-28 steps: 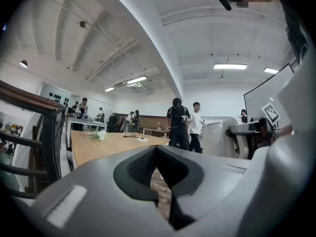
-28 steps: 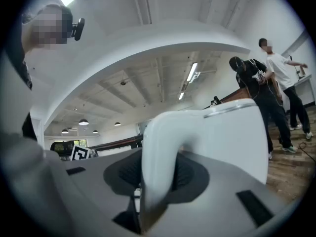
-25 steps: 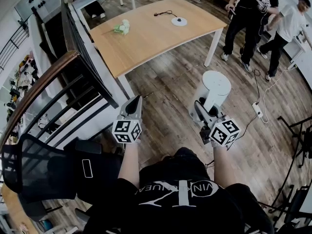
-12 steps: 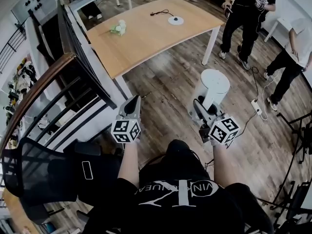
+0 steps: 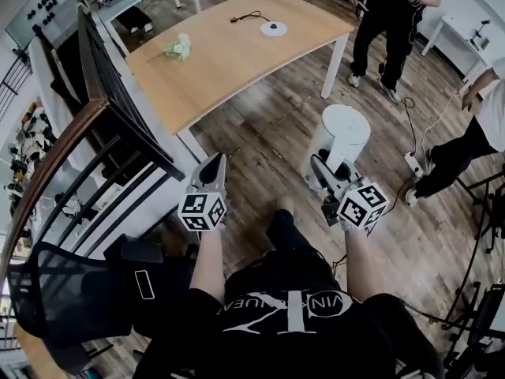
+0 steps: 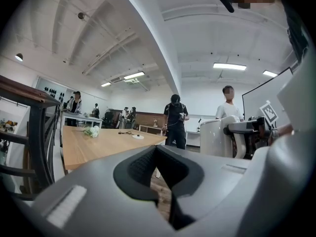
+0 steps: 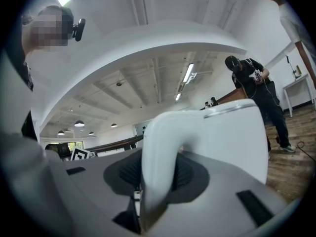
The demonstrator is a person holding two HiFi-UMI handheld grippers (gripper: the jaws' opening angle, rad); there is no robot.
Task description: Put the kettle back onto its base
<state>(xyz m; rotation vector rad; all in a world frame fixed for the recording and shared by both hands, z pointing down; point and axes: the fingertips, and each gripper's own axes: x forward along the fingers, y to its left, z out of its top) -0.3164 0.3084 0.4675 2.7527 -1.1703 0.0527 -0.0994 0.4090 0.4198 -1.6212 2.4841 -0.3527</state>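
**Head view.** The white kettle [image 5: 345,135] hangs over the wooden floor at about 1 o'clock from us. The right gripper [image 5: 326,172] is clenched on its handle. The left gripper [image 5: 214,161] points ahead at about 11 o'clock, its jaws together and carrying nothing. The base [image 5: 273,28] is a small white disc with a dark cord. It lies at about 12 o'clock near the far end of the wooden table [image 5: 229,65], well apart from the kettle. A bunch of flowers [image 5: 178,47] lies on the same table, toward 10 o'clock of the base.

**Left gripper view.** The left gripper's 2 jaws meet at the tips with nothing between them. The table runs off toward 9 o'clock, and the base [image 6: 138,137] shows on it as a pale spot. The kettle [image 6: 216,137] is at 3 o'clock, off the table.

**Right gripper view.** The 2 pads of the right gripper press on the kettle's curved handle [image 7: 157,167]. The kettle's body fills the view toward 2 o'clock.

**Progress, as we judge it.** The kettle is firmly in hand and in the air, so the pick-up is done. Nothing has reached the table yet. We have 3 things left to do: bring the kettle over the table, lower it upright and centred onto the base, and let go of the handle.
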